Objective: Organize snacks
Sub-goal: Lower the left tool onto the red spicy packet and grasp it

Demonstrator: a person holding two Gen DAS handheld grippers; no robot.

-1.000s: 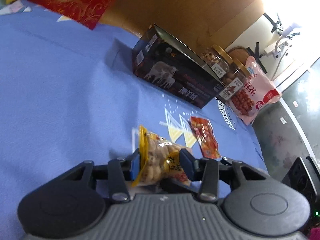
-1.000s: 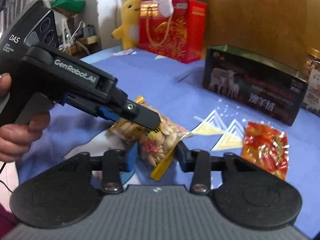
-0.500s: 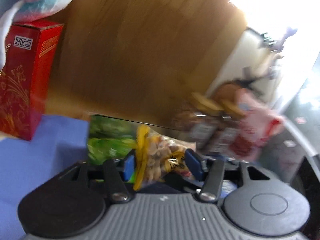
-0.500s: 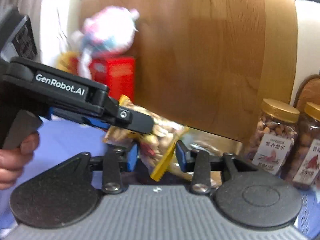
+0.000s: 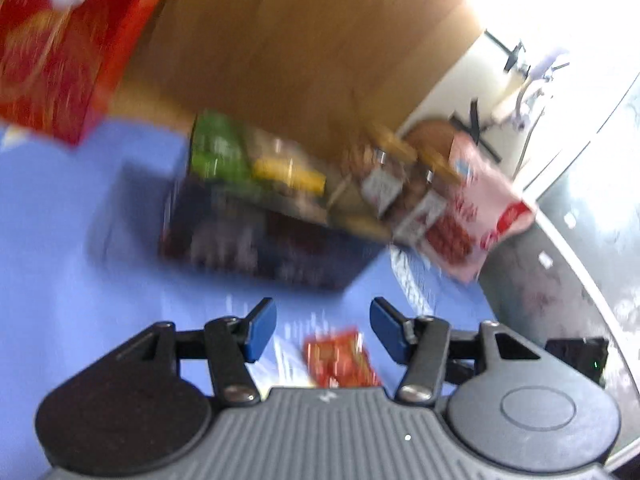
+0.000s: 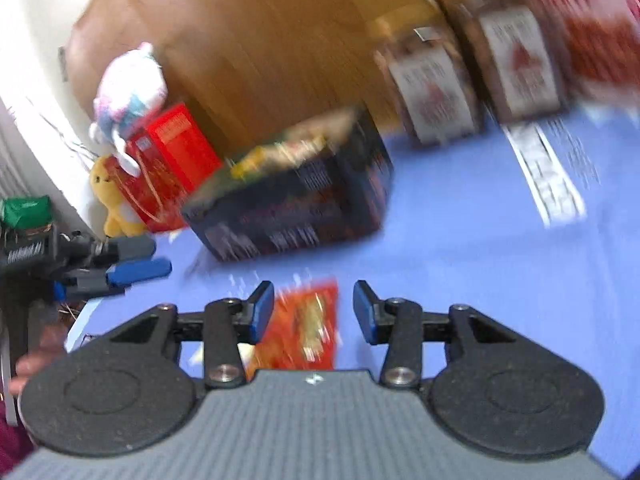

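Note:
A dark open box (image 5: 260,236) stands on the blue cloth; a yellow-and-clear nut packet (image 5: 288,172) and a green packet (image 5: 216,148) lie inside it. The box also shows in the right wrist view (image 6: 296,208). A red snack packet (image 5: 340,360) lies flat on the cloth just in front of both grippers, also in the right wrist view (image 6: 304,328). My left gripper (image 5: 323,328) is open and empty above it. My right gripper (image 6: 314,312) is open and empty, with the red packet between its fingers. The left gripper's fingers (image 6: 136,270) show at the left of the right wrist view.
Two nut jars (image 6: 436,84) and a pink snack bag (image 5: 476,216) stand to the right of the box. A red gift box (image 5: 60,48) with plush toys (image 6: 128,88) stands at the back left. The cloth's right edge (image 5: 480,296) drops to a dark floor. Both views are blurred.
Both grippers held the nut packet lifted toward the box; now both are open and empty, the packet lies in the box, and both have swung down over the red packet.

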